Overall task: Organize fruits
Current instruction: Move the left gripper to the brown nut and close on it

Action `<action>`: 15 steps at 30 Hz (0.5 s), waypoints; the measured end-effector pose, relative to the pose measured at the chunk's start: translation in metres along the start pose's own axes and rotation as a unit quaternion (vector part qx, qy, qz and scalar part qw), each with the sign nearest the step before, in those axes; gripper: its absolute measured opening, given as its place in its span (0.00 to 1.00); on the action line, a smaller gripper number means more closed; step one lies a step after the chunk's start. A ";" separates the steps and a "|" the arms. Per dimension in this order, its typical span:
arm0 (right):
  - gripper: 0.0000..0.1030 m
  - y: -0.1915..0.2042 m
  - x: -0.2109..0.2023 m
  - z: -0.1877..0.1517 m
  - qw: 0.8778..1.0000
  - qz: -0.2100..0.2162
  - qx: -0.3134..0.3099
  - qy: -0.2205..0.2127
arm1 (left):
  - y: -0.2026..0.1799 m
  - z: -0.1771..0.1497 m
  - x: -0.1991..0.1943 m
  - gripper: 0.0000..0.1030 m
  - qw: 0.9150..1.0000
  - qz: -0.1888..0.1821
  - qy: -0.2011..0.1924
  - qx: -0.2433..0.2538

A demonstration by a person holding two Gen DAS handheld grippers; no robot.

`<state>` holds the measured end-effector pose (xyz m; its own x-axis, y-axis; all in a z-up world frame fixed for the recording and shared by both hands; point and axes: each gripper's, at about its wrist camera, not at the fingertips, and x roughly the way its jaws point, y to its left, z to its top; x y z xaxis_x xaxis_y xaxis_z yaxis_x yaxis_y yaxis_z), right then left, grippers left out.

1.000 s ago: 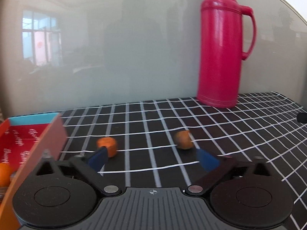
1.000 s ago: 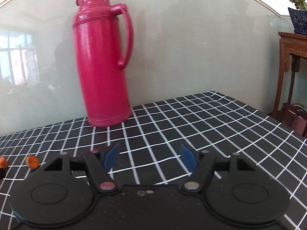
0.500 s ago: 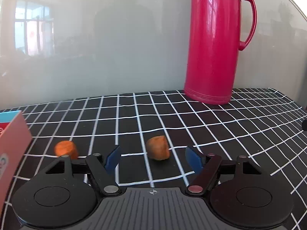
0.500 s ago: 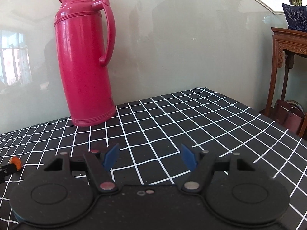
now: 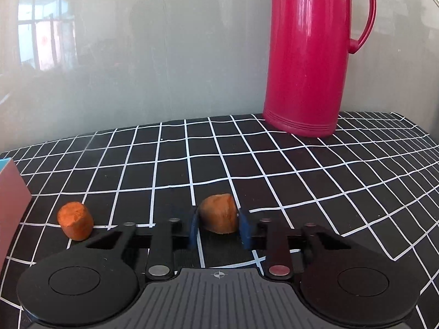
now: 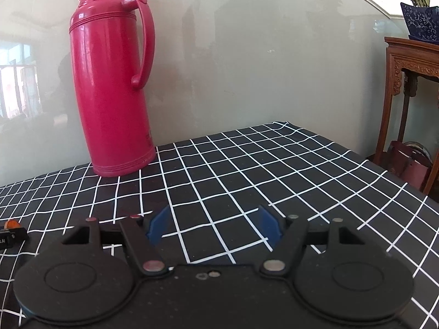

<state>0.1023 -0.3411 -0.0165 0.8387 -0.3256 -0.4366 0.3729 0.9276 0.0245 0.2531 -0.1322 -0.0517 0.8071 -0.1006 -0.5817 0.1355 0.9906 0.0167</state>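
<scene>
Left gripper (image 5: 218, 229) fingers clamp orange fruit (image 5: 218, 213); right gripper (image 6: 212, 226) fingers wide, nothing between.

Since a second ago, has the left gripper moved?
Yes. The left gripper advanced toward the red thermos, which looms larger, and its jaws have just been closing onto the orange fruit.

This looks like a lived-in home: a table under a black checked tablecloth (image 6: 247, 170) stands against a glossy pale wall. A tall red thermos flask (image 6: 115, 87) stands on it, and a carved wooden stand (image 6: 408, 87) beside it bears a blue-patterned plant pot (image 6: 419, 20). The wall reflects what seems to be a window (image 5: 44, 38).
</scene>
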 end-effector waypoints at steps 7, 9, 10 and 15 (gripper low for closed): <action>0.68 0.003 -0.002 0.001 1.000 0.006 0.000 0.000 | 0.005 -0.005 -0.010 0.29 1.000 -0.003 -0.017 -0.001; 0.68 0.005 -0.002 0.001 1.000 0.010 -0.001 0.000 | 0.006 -0.007 -0.016 0.29 1.000 -0.005 -0.017 0.004; 0.68 0.007 -0.002 0.001 1.000 0.011 -0.002 0.000 | 0.007 -0.009 -0.021 0.29 1.000 -0.006 -0.020 0.006; 0.68 0.018 -0.003 0.002 1.000 0.026 -0.004 0.001 | 0.018 -0.016 -0.055 0.29 0.999 0.000 -0.042 0.020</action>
<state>0.1067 -0.3238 -0.0129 0.8561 -0.2755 -0.4372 0.3244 0.9451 0.0396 0.2019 -0.1078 -0.0323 0.8523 -0.1089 -0.5116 0.1567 0.9863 0.0511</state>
